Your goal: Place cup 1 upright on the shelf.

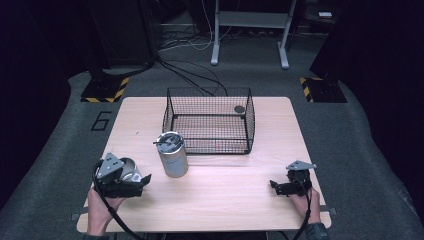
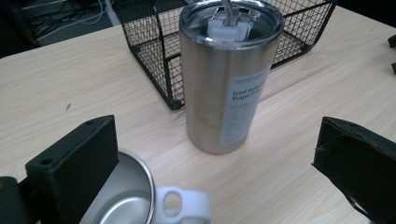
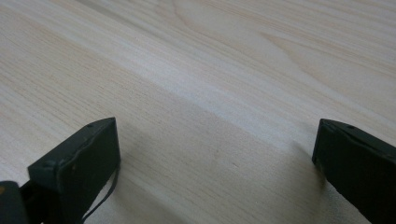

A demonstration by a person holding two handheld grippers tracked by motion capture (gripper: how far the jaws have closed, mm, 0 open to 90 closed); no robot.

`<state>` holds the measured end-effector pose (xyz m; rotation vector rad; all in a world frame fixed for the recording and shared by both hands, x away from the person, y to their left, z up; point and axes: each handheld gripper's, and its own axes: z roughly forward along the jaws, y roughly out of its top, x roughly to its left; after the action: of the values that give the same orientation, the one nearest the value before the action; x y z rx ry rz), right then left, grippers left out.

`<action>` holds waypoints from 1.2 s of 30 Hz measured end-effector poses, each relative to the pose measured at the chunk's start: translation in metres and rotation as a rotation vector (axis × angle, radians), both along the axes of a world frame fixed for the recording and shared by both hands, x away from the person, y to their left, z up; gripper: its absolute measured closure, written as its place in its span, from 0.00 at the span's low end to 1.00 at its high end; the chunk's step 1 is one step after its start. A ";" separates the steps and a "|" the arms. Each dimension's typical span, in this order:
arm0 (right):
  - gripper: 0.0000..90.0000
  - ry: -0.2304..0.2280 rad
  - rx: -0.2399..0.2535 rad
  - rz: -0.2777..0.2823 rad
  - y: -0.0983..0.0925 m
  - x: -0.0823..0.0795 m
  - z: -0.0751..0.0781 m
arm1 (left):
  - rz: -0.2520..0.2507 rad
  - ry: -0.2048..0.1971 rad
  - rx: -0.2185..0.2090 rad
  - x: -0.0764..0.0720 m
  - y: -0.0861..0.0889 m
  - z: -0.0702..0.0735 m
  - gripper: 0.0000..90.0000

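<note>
A tall steel tumbler [image 1: 172,155] with a clear lid stands upright in front of a black wire basket [image 1: 210,122]. In the left gripper view the tumbler [image 2: 226,79] is straight ahead, labelled on its side. A short steel mug [image 2: 123,200] with a white handle [image 2: 184,205] sits under my left jaw, its mouth facing up. My left gripper [image 1: 142,180] [image 2: 217,154] is open, low over the mug [image 1: 130,169], jaws pointing at the tumbler. My right gripper [image 1: 274,186] [image 3: 215,149] is open over bare wood at the front right.
The basket [image 2: 159,51] holds a small dark round disc [image 1: 239,109] at its back right corner. The wooden table [image 1: 225,200] has bare wood between the two grippers. Cables and stand legs lie on the floor beyond the table.
</note>
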<state>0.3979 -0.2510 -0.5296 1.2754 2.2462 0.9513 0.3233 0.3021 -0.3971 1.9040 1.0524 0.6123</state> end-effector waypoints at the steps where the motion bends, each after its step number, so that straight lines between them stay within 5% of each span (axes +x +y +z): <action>1: 0.00 -0.003 0.001 -0.001 0.000 0.000 0.000 | 0.004 -0.009 -0.008 0.002 -0.003 0.000 0.00; 36: 0.01 -0.001 0.002 0.005 0.000 0.000 0.000 | -0.044 -0.019 -0.068 0.065 -0.052 -0.008 0.00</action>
<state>0.3981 -0.2508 -0.5296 1.2708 2.2494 0.9564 0.3887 0.2498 -0.4049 1.8539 1.0049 0.5619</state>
